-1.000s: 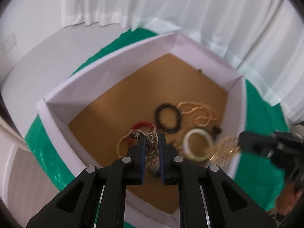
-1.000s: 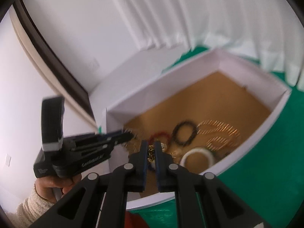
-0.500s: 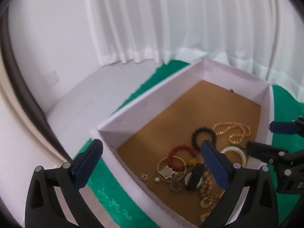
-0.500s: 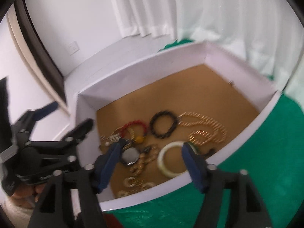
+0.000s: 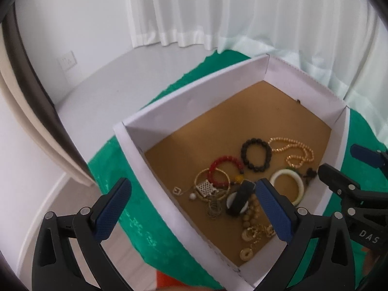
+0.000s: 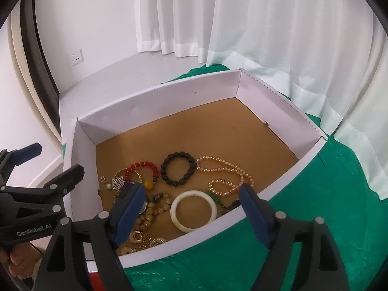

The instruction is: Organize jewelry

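Note:
A white cardboard box point(image 5: 189, 101) point(image 6: 155, 106) with a brown floor holds the jewelry. In it lie a black bead bracelet point(image 5: 255, 155) point(image 6: 179, 169), a red bead bracelet point(image 5: 224, 167) point(image 6: 143, 167), a gold bead necklace point(image 5: 294, 149) point(image 6: 225, 172), a white bangle point(image 5: 287, 185) point(image 6: 194, 211), a watch point(image 5: 238, 200), gold chains and pendants point(image 5: 254, 232) point(image 6: 143, 238). My left gripper point(image 5: 194, 208) is open and empty above the box's near left wall. My right gripper point(image 6: 191, 215) is open and empty above the box's near edge.
The box stands on a green cloth point(image 5: 135, 220) point(image 6: 339, 194) over a white surface point(image 5: 116, 77). White curtains point(image 6: 242, 24) hang behind. A wall socket point(image 6: 76, 57) is at the left. Each gripper shows at the edge of the other's view.
Both grippers have opened and let go of the jewelry they held, which now lies in the box. Both have drawn back and up from the box.

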### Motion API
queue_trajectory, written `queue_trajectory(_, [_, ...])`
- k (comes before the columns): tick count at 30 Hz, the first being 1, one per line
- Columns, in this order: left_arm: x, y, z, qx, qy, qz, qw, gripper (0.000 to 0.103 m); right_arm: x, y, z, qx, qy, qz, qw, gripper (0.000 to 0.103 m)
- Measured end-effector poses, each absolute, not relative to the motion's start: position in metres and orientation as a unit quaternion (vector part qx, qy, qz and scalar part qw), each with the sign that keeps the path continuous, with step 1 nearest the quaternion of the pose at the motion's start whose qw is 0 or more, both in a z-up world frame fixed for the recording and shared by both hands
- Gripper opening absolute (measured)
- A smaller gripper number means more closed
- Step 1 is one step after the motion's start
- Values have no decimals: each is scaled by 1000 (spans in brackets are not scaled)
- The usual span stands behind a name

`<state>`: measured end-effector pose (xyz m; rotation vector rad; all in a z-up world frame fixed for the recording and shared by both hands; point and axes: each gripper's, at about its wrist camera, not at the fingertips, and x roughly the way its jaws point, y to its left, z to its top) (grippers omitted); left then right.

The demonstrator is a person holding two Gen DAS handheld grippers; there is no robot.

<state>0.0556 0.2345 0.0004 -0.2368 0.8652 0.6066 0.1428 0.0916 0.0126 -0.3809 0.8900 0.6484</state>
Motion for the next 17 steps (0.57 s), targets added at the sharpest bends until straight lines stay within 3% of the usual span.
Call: queue_trajectory(17, [55,239,4,-128,407,291,856,102,144,98,6,-200,433,282,833,81])
